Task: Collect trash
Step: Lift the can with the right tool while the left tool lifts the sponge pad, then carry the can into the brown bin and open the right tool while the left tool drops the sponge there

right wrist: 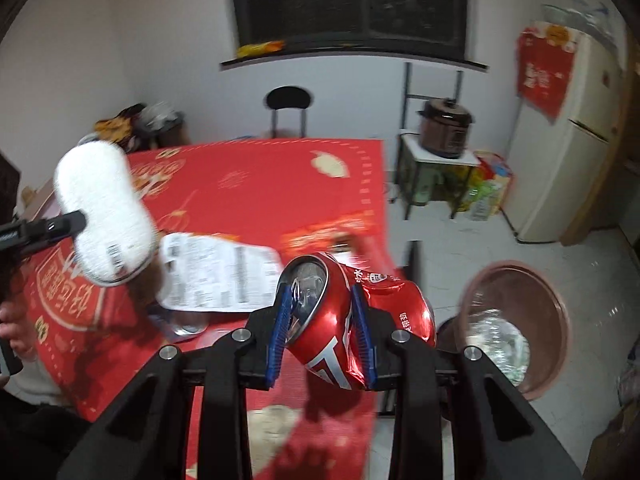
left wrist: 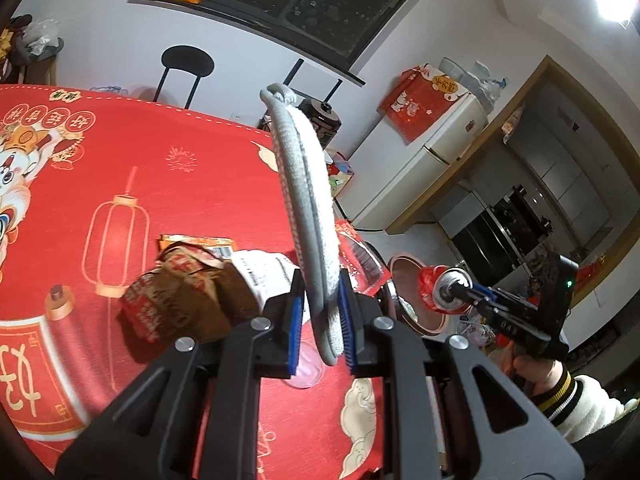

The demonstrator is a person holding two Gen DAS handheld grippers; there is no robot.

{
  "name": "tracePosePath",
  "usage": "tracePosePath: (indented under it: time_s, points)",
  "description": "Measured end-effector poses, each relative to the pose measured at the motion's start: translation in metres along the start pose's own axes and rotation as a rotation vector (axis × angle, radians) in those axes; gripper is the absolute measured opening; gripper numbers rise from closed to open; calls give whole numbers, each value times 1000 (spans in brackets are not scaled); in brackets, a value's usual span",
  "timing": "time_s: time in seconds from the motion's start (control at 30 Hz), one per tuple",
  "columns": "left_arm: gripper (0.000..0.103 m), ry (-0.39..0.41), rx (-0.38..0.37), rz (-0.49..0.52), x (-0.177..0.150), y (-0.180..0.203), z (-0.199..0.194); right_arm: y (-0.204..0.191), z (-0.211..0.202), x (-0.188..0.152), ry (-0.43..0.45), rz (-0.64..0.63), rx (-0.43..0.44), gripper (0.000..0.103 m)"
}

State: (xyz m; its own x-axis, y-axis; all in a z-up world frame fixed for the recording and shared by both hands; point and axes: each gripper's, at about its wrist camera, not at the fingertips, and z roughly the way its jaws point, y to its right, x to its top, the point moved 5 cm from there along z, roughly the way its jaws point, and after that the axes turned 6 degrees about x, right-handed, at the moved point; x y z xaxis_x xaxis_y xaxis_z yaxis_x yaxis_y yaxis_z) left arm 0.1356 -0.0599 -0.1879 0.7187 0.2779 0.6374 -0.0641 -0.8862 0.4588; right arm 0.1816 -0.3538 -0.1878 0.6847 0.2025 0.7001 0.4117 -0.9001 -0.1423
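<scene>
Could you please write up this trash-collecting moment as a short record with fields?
left tongs: shut on a grey-and-white pad, held edge-on and lifted off the table
right tongs: shut on a crushed red can
bin: brown round bin on the floor off the table corner, clear plastic inside
table: red printed tablecloth
trash on table: crumpled brown paper bag, white printed wrapper

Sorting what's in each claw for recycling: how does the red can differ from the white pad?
The can is shiny red metal, crushed and dented; the pad is soft, fuzzy, pale cloth, unbent. The can lies sideways between the right claw pads; the pad stands on edge in the left claw. Both are gripped and held above the red tablecloth.
</scene>
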Motion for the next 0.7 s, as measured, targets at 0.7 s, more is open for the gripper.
tracePosePath:
  time_s: [0.7]
  points:
    - [20, 16, 125, -6, -2, 52, 12, 222, -5, -3, 33, 269, -172, 31]
